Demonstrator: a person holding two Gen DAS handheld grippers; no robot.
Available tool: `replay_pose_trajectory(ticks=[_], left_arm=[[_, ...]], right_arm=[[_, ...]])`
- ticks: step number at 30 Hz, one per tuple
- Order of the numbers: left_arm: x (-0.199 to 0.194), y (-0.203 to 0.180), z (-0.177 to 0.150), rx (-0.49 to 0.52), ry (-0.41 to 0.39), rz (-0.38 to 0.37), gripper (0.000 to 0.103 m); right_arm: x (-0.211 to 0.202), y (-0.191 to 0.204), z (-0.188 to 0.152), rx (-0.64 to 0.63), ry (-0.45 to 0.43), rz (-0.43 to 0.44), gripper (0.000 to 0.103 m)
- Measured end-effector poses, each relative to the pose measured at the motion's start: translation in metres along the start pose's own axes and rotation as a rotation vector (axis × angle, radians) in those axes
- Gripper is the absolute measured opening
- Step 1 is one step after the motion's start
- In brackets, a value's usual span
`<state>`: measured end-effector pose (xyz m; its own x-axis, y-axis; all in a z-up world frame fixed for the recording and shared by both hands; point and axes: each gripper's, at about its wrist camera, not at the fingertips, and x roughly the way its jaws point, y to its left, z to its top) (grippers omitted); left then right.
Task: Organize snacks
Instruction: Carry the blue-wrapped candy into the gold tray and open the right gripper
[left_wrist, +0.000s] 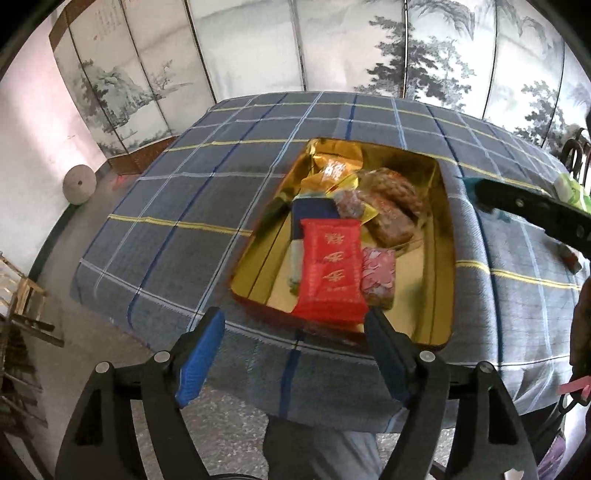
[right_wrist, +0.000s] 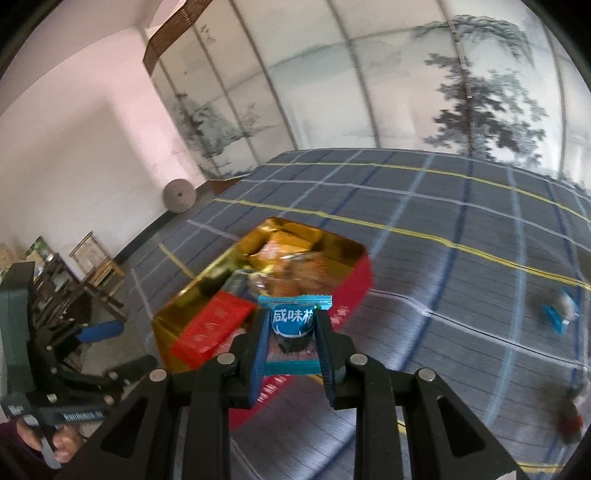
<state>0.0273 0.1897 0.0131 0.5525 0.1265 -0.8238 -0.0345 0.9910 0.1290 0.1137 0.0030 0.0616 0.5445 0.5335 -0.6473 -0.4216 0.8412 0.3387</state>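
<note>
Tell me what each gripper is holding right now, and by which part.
The right gripper pinches a teal snack packet across its middle, one finger on each side edge. The left gripper is open and holds nothing.

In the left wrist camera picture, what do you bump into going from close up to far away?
Left gripper → red snack packet → brown snack bags → golden packet → far rim of the gold tin → plaid tablecloth → painted folding screen.
</note>
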Motion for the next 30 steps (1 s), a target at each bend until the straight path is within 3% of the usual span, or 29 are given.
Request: replay_pose_trajectory(ticks=[4, 13, 30], left_arm=[[0.005, 0.008, -0.004, -0.006, 0.006, 0.011, 0.084], [0.016, 0.023, -0.011, -0.027, 0.035, 0.018, 0.085], [0.031, 0.041, -0.021, -0.05, 0.081, 0.013, 0.086]], right_arm=[[0.024, 0.018, 0.008, -0.016, 0.036, 0.033, 0.025], [0.059, 0.04, 0.011, -0.024, 0.094, 0.052, 0.025], [0.089, 0.042, 0.007, -0.008, 0.152, 0.012, 0.025]])
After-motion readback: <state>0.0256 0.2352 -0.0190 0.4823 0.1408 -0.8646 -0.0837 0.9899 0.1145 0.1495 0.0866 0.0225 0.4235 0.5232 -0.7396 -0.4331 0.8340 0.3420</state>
